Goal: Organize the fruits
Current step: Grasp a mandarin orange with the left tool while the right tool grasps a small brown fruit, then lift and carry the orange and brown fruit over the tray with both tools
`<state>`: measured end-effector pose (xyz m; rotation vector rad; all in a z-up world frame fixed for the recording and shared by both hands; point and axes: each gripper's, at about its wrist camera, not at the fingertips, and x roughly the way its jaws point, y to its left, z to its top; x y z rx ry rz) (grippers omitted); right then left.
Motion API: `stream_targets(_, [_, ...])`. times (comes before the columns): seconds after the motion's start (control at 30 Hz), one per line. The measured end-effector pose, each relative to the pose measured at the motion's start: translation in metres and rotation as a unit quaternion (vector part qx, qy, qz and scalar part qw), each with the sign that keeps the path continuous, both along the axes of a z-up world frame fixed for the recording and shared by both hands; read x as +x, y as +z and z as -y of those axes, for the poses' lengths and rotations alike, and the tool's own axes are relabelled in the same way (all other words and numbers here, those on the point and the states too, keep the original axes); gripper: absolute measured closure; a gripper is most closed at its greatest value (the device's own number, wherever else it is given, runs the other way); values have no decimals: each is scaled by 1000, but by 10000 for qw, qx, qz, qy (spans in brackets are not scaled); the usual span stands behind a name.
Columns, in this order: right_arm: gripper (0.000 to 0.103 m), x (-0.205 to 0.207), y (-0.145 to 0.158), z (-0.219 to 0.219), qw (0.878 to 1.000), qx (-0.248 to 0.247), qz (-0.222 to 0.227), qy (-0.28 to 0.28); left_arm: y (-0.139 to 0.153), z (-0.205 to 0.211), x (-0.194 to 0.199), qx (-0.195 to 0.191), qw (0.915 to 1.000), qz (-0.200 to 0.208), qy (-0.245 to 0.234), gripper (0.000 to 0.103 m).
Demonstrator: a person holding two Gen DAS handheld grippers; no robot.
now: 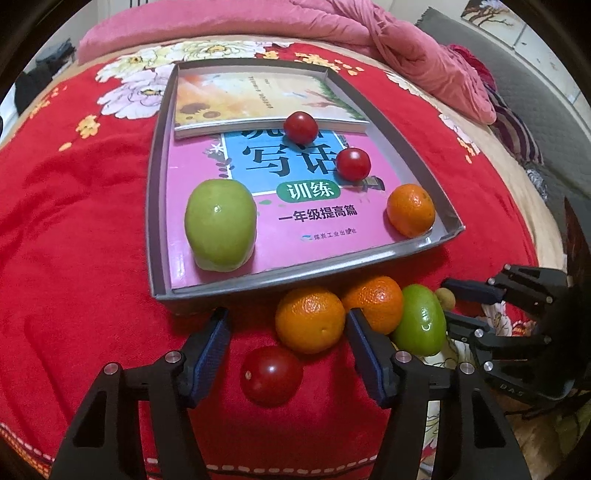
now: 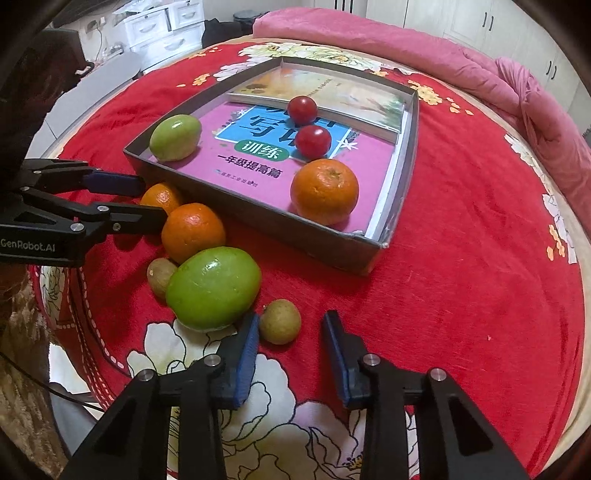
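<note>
Holding the left gripper (image 1: pixel 288 315) spread over a tomato (image 1: pixel 271 374) and an orange (image 1: pixel 310 319) just in front of the box (image 1: pixel 295 269), pads touching neither. Keeping the right gripper (image 2: pixel 291 317) parted too, pinching nothing, with a small brown fruit (image 2: pixel 279 321) lying beside one finger, in front of the box near a green fruit (image 2: pixel 213 288). Seemingly picking the next loose fruit. Needing next to close on one piece and lift it over the box wall, beside the orange, tomatoes and green fruit already lying on the books (image 1: pixel 321 221). Working on a red flowered blanket (image 2: pixel 461 258), with a pink quilt (image 2: pixel 406 48) and white drawers (image 2: pixel 162 26) beyond the box.
</note>
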<state>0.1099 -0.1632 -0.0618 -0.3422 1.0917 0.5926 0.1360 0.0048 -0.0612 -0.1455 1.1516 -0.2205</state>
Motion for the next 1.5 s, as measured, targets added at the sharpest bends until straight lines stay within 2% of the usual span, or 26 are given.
stream_targets(0.27, [80, 1, -1, -2, 10000, 47, -58, 65, -6, -3, 7, -321, 9994, -150, -15, 39])
stream_targets(0.3, [80, 1, -1, -2, 9999, 48, -61, 66, -6, -3, 7, -336, 9993, -153, -28, 41])
stream_targets(0.33, [80, 1, -1, -2, 9999, 56, -63, 62, -5, -2, 7, -399, 9991, -142, -69, 49])
stream_targets(0.4, [80, 1, -1, -2, 9999, 77, -64, 45, -4, 0, 8, -518, 9985, -140, -144, 58])
stream_targets(0.5, [80, 1, -1, -1, 9999, 116, -79, 7, -4, 4, 11, -475, 9985, -127, -218, 58])
stream_targets(0.67, [80, 2, 0, 1, 9999, 143, -75, -39, -11, -2, 16, -789, 9964, -262, -135, 61])
stream_targets(0.7, [80, 2, 0, 1, 9999, 145, -74, -46, -11, -2, 16, -814, 9963, -241, -143, 64])
stream_targets(0.83, [80, 3, 2, 2, 9998, 189, -56, -75, -7, 5, 13, -671, 9975, -88, -186, 65])
stream_targets(1.1, [80, 5, 12, 9, 9992, 370, 38, -166, 11, 1, 1, -795, 9966, 179, -152, 65])
stream_targets(1.5, [80, 5, 36, 17, 9944, 1016, 235, -146, 45, -3, -17, -632, 9959, 648, -33, 65])
